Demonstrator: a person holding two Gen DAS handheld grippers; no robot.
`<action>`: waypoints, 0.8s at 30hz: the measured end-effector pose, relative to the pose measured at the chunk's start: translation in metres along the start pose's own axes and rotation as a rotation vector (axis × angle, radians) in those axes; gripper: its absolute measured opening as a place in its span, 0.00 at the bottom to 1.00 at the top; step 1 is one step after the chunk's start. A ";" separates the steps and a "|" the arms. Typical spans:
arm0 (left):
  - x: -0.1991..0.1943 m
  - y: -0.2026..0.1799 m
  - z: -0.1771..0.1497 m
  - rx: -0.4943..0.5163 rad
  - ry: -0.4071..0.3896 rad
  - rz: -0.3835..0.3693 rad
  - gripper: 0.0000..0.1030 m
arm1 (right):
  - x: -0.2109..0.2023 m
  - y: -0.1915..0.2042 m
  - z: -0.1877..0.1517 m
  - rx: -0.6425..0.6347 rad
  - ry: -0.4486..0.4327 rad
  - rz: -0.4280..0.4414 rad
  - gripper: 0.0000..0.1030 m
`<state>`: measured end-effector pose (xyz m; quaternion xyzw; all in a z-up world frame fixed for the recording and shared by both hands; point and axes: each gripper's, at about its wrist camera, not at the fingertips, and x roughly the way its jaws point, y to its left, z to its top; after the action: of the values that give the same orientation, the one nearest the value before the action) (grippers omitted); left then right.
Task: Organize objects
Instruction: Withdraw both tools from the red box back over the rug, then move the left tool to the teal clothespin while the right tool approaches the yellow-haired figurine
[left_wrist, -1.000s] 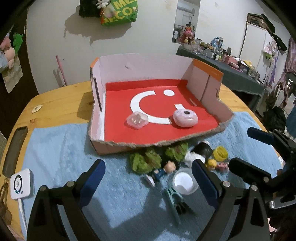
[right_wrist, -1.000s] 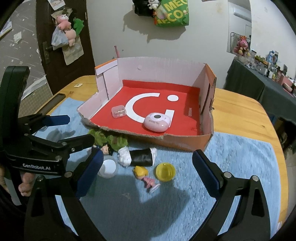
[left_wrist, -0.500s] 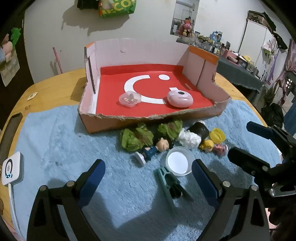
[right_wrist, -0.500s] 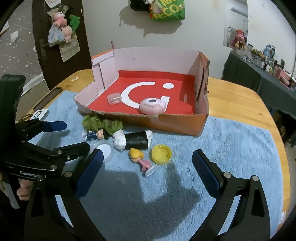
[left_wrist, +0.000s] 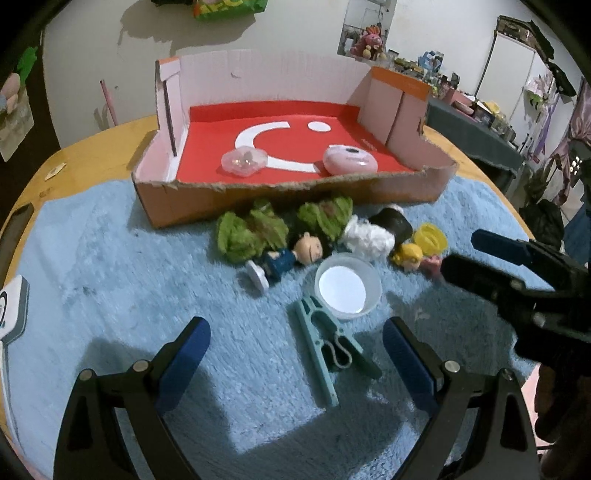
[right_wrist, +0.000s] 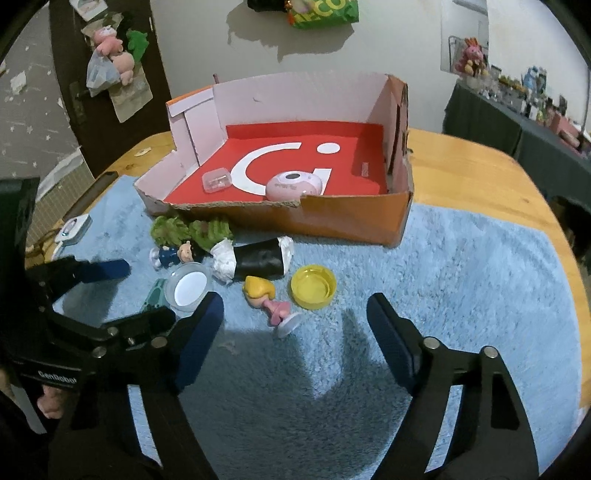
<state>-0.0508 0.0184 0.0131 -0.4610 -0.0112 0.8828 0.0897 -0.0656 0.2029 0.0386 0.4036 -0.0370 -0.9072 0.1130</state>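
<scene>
While both grippers, left (left_wrist: 295, 343) and right (right_wrist: 295, 317), hover with jaws spread and hold nothing, the toys lie on the blue mat (left_wrist: 110, 295): clip (left_wrist: 321, 345), lid (left_wrist: 347, 286), figure (right_wrist: 269, 302), cap (right_wrist: 313, 286). The box (left_wrist: 295, 188) holds two pink cases.

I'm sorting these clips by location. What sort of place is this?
Probably a lived-in home room: a wooden table under a fluffy blue mat, plush toys hung on a door, a cluttered side table.
</scene>
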 end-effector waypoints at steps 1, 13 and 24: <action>0.000 -0.001 -0.001 0.006 -0.003 0.008 0.93 | 0.000 -0.001 0.000 0.010 0.001 0.011 0.70; -0.004 -0.003 -0.009 0.040 -0.025 0.052 0.82 | 0.009 0.007 -0.007 0.038 0.051 0.077 0.56; -0.006 0.008 -0.007 0.058 -0.042 0.066 0.68 | 0.022 0.019 -0.009 0.003 0.060 0.037 0.51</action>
<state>-0.0429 0.0089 0.0128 -0.4398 0.0279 0.8946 0.0738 -0.0698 0.1791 0.0199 0.4301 -0.0423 -0.8923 0.1302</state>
